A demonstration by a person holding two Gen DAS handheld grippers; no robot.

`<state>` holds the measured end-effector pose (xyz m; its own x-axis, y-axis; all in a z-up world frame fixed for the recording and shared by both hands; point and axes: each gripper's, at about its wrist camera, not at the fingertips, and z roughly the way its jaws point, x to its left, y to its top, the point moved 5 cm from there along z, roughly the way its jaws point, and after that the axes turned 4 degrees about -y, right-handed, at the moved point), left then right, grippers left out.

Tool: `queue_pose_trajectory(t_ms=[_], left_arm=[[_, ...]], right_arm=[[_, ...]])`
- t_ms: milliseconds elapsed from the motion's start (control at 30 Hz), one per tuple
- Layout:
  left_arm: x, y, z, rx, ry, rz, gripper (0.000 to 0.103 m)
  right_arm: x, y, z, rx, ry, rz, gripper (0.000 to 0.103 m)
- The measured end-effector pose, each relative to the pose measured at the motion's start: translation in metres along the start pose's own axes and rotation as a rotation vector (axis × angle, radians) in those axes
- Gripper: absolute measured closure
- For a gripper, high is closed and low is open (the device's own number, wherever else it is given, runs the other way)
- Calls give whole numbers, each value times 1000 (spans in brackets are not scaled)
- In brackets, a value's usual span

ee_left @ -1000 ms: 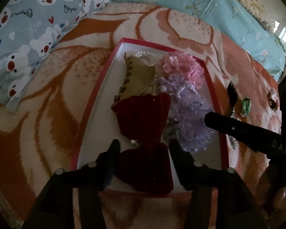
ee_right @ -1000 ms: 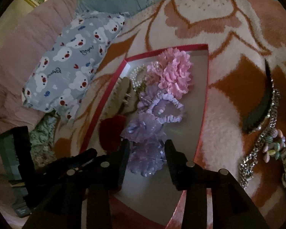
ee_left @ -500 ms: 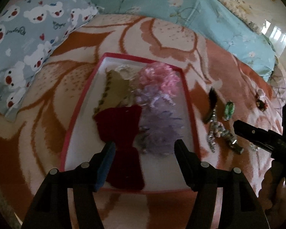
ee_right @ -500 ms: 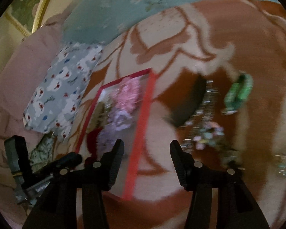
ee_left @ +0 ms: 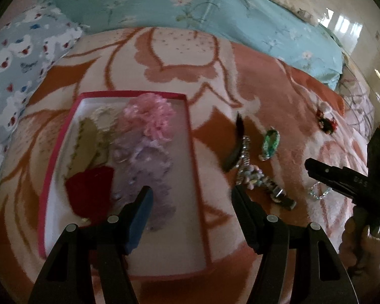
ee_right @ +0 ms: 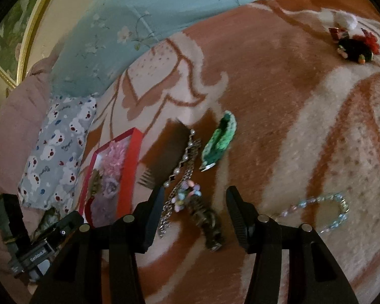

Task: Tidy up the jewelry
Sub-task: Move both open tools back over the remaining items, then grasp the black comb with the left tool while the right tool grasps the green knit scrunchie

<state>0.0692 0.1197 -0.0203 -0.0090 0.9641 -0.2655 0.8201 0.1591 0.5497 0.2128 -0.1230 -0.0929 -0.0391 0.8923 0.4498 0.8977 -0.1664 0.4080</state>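
A red-rimmed white box (ee_left: 190,136) lies on the blanket and holds a pink scrunchie (ee_left: 152,117), purple scrunchies (ee_left: 149,162), a dark red velvet bow (ee_left: 91,192), a tan clip and pearls. My left gripper (ee_left: 191,202) is open and empty above the box's right rim. To the right of the box lie a black comb (ee_right: 167,157), a silver chain (ee_right: 182,167), a pastel bead piece (ee_right: 187,195), a green clip (ee_right: 219,140), a blue bead bracelet (ee_right: 324,210) and a red-and-black ornament (ee_right: 354,45). My right gripper (ee_right: 195,215) is open and empty over the bead piece.
The orange and cream blanket (ee_left: 240,76) covers the bed. A bear-print pillow (ee_left: 15,58) lies at the left and a teal floral quilt (ee_left: 190,2) at the back. A framed picture (ee_right: 10,33) hangs at the far left.
Both grippers pulled back from the box and opened wider. The left let go of the red bow in the box. The right swung right, over the loose jewelry.
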Motion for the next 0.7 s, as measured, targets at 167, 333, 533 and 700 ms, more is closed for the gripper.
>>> queue_pose_trajectory(t_ms=[167, 333, 533, 700], left_arm=[[-18, 13, 22, 14, -7, 38, 39], [-34, 28, 52, 43, -21, 78, 39], [-52, 47, 94, 77, -30, 114, 39], [-60, 60, 127, 106, -15, 135, 39]], right_arm=[[-8, 7, 11, 5, -17, 2, 50], [-12, 19, 30, 22, -41, -3, 50], [-16, 36, 55, 34, -93, -22, 54], [-18, 47, 71, 44, -146, -49, 62]])
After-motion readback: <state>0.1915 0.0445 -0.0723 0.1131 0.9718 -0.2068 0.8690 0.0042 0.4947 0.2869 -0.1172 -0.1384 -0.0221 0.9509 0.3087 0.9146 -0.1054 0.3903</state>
